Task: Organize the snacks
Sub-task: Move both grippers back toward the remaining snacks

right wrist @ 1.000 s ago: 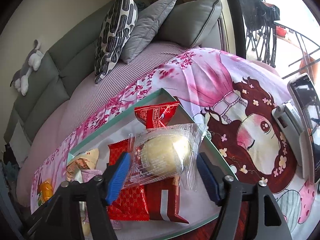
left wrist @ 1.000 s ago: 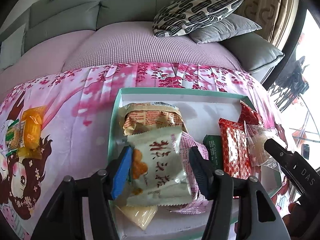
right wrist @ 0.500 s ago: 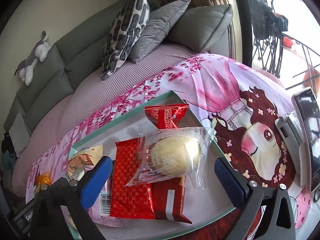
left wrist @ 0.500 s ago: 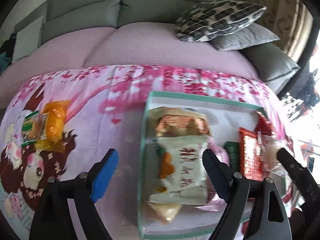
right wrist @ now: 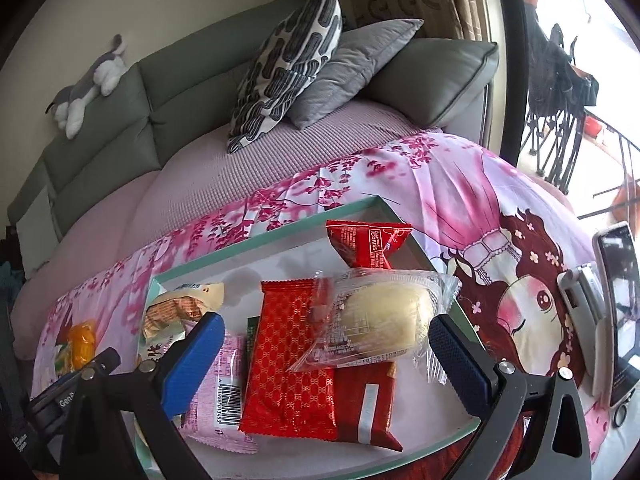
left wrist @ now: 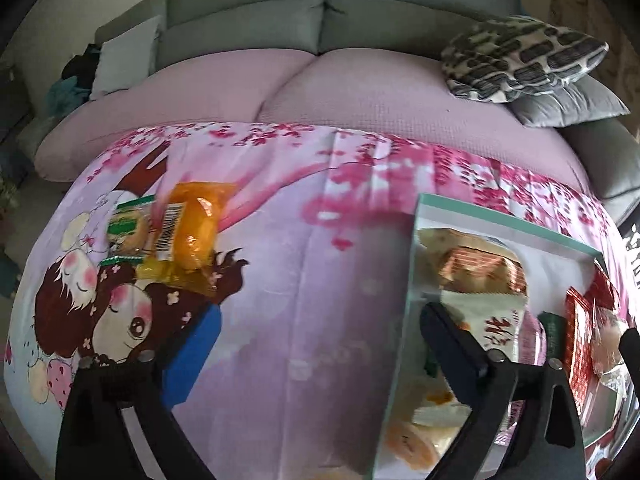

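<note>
A green-rimmed tray (left wrist: 500, 220) on the pink cartoon cloth holds several snack packets. My left gripper (left wrist: 320, 344) hovers over the cloth at the tray's left rim. Its jaws are opening, with only cloth between them. A white packet with red characters (left wrist: 500, 320) lies in the tray behind its right finger. An orange packet (left wrist: 192, 236) and a green-labelled packet (left wrist: 128, 232) lie on the cloth further left. My right gripper (right wrist: 328, 360) is open wide over the tray (right wrist: 280, 232). A clear-wrapped bun (right wrist: 380, 316) rests loose on a red patterned packet (right wrist: 292, 360) between its fingers, untouched by the pads.
A grey sofa with a pink cover runs behind the cloth, with a patterned pillow (right wrist: 288, 64) and a grey pillow (right wrist: 352, 64) at its right end. A phone on a stand (right wrist: 616, 304) sits right of the tray. A pink packet (right wrist: 224, 392) and another red packet (right wrist: 368, 240) also lie in the tray.
Both grippers opened: the left let go of the white packet, the right of the bun, and both lie in the tray. The left gripper swung left towards the orange packet.
</note>
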The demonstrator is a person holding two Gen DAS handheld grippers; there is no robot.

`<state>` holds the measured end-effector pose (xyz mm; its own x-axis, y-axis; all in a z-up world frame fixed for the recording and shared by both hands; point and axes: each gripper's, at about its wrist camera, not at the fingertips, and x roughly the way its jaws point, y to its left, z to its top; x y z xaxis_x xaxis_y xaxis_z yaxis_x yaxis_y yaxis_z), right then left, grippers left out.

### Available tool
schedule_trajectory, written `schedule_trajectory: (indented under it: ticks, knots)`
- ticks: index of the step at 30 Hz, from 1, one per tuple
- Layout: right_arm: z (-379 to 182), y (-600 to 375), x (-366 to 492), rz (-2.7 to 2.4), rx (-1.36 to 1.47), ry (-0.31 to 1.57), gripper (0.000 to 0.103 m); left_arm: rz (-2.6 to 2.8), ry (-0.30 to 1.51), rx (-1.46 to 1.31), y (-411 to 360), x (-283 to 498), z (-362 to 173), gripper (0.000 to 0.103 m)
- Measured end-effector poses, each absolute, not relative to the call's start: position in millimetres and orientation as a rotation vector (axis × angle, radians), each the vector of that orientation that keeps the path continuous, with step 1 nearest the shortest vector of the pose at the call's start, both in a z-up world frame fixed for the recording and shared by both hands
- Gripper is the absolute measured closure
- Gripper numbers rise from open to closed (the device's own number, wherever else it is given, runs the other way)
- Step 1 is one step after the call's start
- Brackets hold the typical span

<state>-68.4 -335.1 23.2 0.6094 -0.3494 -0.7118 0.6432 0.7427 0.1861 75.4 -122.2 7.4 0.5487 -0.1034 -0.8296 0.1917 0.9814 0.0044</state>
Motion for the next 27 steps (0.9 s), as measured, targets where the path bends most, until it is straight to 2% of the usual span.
schedule_trajectory:
  ticks: [15, 27]
  knots:
    - [59, -300, -62, -0.539, 0.383, 0.597, 0.0, -0.062, 0.959, 0.072, -70, 84, 17, 0.003]
    - [46, -246, -23, -0.374, 0.319, 0.673, 0.0, 0.116, 0.988, 0.009, 4, 97, 11, 0.003]
